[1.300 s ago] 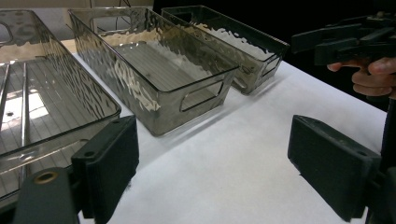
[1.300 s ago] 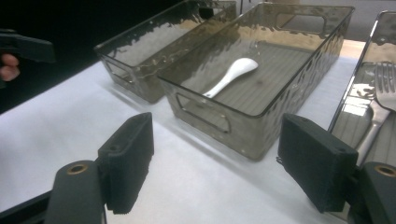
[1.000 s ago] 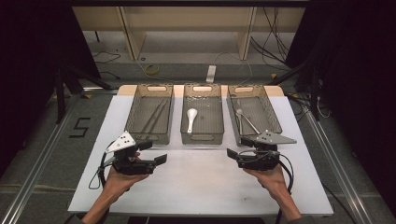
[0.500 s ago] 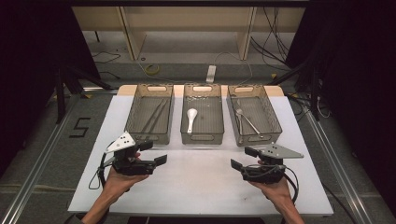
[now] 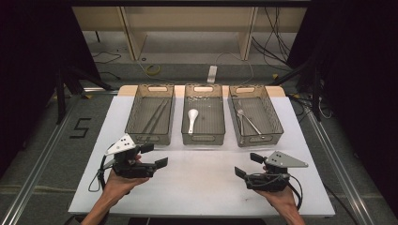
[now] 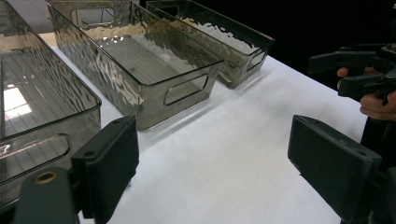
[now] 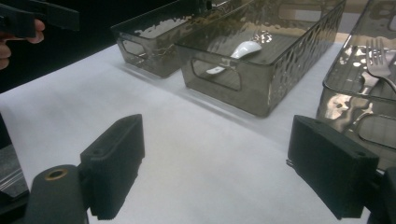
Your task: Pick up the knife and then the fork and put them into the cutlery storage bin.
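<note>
Three smoky clear bins stand in a row on the white table (image 5: 202,187). The left bin (image 5: 149,139) holds dark chopsticks (image 5: 156,115). A white spoon (image 5: 191,119) lies in the middle bin (image 5: 202,139), and a metal fork (image 5: 248,121) in the right bin (image 5: 260,140). My left gripper (image 5: 154,155) hovers open in front of the left bin, jaws wide apart with nothing between them. My right gripper (image 5: 248,165) is open and empty too, in front of the right bin. The right gripper view shows the spoon (image 7: 240,51) and fork (image 7: 378,63).
Bare white table stretches between the two grippers and the bins' near walls. The left gripper view looks past the middle bin (image 6: 154,79) to the other hand's gripper (image 6: 359,70). Beyond the table are cables, a white power strip (image 5: 212,74) and wooden shelving.
The right gripper has drawn back from the right bin toward the table's near edge. The left gripper has stayed in place.
</note>
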Tool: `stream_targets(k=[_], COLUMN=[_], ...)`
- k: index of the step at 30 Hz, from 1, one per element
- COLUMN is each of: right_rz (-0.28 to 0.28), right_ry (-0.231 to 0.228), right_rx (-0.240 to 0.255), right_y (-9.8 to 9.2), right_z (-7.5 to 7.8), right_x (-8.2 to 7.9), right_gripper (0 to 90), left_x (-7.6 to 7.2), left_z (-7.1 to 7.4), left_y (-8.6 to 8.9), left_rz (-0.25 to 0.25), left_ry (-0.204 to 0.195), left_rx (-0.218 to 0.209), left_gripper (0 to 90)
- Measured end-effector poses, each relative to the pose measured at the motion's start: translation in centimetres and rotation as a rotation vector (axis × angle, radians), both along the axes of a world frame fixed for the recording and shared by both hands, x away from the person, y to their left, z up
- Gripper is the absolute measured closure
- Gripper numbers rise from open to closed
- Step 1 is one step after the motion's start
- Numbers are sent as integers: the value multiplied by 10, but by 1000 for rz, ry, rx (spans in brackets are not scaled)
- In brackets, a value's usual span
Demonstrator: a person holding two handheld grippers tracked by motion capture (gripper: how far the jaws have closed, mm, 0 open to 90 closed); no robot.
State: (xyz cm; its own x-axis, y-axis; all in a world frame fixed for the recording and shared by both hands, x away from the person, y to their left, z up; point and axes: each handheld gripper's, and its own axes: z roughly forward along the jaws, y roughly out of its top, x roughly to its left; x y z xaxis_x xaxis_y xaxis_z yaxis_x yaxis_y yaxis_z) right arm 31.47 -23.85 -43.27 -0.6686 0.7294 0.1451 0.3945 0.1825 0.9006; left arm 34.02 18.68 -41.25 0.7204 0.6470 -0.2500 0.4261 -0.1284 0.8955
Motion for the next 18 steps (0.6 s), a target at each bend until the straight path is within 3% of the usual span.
stream_targets(k=[18], right_rz=[-8], right_ry=[-16], right_rx=[-10], right_y=[0], right_z=[2], right_x=[1], right_gripper=[192], left_x=[1], left_z=[0], left_y=[-1], left_rz=[-1], left_ry=[-3], left_rx=[3], left_gripper=[160])
